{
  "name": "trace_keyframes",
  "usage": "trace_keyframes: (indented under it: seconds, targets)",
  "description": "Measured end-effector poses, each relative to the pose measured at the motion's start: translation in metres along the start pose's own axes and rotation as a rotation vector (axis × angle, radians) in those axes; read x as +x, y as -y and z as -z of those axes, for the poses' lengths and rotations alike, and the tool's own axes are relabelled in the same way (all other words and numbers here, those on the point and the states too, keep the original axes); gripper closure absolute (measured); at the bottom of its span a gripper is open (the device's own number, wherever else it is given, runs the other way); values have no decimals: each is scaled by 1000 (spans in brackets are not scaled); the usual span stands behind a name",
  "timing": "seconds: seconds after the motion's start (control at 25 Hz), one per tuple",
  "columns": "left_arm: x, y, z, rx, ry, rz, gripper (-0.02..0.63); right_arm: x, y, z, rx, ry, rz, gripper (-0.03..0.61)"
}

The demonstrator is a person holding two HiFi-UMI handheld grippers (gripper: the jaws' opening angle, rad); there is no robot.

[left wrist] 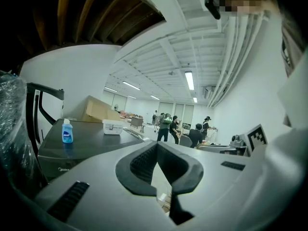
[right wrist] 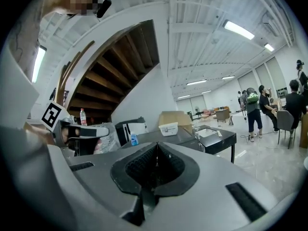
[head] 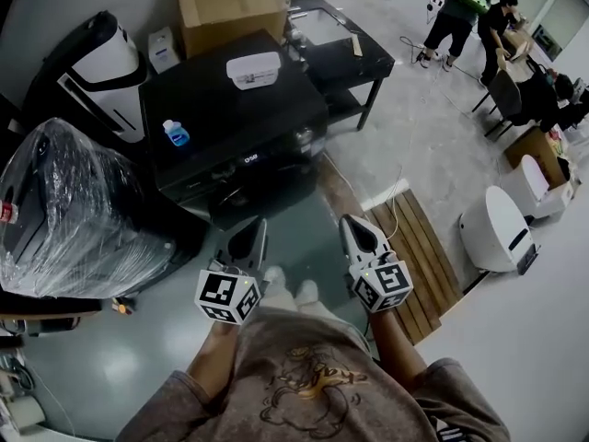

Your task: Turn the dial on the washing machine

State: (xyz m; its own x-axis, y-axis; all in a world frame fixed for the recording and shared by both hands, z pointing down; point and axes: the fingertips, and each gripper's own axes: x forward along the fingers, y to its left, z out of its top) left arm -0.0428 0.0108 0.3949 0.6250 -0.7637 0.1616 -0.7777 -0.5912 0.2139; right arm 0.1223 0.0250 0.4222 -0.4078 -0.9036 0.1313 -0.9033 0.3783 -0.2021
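The black washing machine (head: pixel 230 109) stands in front of me, its lit control panel (head: pixel 250 158) along the near top edge. A round knob (head: pixel 305 137) shows at the panel's right end, too small to make out well. My left gripper (head: pixel 256 236) and right gripper (head: pixel 354 228) hover side by side short of the machine's front, touching nothing. Both are shut with nothing between the pads. The left gripper view shows its closed tips (left wrist: pixel 157 146) aimed over the machine's top (left wrist: pixel 86 138). The right gripper view has its closed tips (right wrist: pixel 156 146) aimed the same way.
A blue bottle (head: pixel 175 133) and a white box (head: pixel 253 69) sit on the machine. A plastic-wrapped bundle (head: pixel 74 201) stands to the left, a cardboard box (head: pixel 230 7) behind, and a black table (head: pixel 340 49) at the right. Wooden slats (head: pixel 414 256) lie on the floor. People (head: pixel 460 12) work far right.
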Motion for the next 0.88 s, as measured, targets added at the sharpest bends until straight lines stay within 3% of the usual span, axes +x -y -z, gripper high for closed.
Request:
trace_keyframes:
  seconds: [0.64, 0.88]
  targets:
    - [57, -44, 4, -17, -33, 15, 621, 82, 20, -2, -33, 11, -6, 574]
    - [75, -51, 4, -24, -32, 21, 621, 103, 28, 2, -32, -10, -7, 443]
